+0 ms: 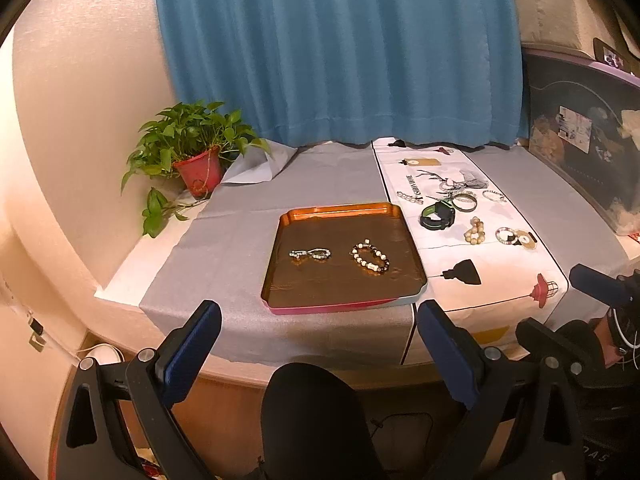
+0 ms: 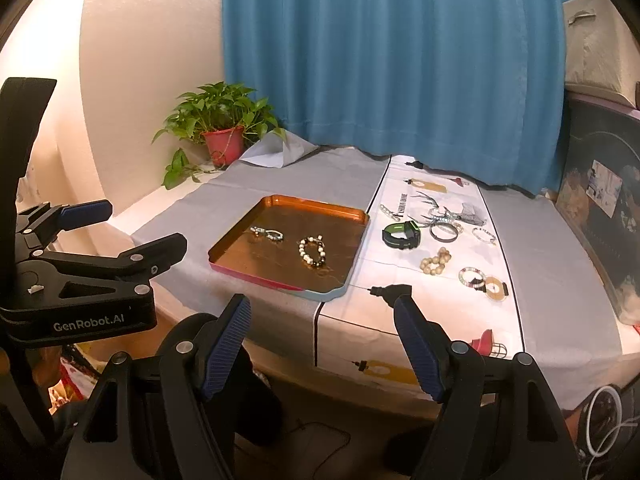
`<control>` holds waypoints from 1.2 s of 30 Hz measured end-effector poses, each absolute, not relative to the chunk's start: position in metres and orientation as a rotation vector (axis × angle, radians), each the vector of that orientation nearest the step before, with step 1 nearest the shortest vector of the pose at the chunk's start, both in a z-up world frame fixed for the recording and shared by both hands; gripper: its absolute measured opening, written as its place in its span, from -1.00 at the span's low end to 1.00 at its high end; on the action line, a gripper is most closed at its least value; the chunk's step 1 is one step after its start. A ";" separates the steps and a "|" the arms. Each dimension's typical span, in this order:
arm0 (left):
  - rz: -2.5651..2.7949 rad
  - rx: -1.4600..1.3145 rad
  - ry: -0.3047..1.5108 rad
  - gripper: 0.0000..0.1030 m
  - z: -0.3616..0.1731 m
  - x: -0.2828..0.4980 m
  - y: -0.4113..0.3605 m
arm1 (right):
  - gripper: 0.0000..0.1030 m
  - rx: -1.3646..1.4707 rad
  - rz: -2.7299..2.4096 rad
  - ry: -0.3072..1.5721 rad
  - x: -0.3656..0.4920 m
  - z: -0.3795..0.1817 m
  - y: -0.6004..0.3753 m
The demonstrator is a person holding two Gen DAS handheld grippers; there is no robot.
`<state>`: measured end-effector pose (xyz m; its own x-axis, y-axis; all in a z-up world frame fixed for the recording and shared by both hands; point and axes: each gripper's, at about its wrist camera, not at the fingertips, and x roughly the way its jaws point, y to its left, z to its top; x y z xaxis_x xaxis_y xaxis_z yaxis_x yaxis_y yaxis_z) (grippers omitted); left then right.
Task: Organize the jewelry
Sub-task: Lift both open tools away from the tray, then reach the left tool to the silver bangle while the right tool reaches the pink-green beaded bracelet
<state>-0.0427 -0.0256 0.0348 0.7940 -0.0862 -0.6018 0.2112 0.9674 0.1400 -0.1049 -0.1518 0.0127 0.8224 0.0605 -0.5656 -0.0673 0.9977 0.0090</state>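
An orange tray lies on the grey cloth. In it are a silver chain bracelet and a white-and-dark bead bracelet. On the white printed runner to its right lie a black-green watch, a metal bangle, a wooden bead bracelet, a pastel bead bracelet and several more pieces. My left gripper and right gripper are open and empty, held before the table's front edge.
A potted plant in a red pot stands at the back left by the wall. A blue curtain hangs behind. A dark storage box stands at the right edge. The left gripper's body shows in the right wrist view.
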 end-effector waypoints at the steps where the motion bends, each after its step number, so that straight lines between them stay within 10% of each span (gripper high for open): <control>1: -0.163 0.206 0.638 0.90 0.035 -0.042 -0.025 | 0.45 -0.010 0.071 0.605 -0.106 0.013 -0.152; 36: -0.292 0.328 0.833 0.90 -0.013 0.109 -0.162 | 0.45 0.215 -0.274 0.819 0.031 -0.097 -0.378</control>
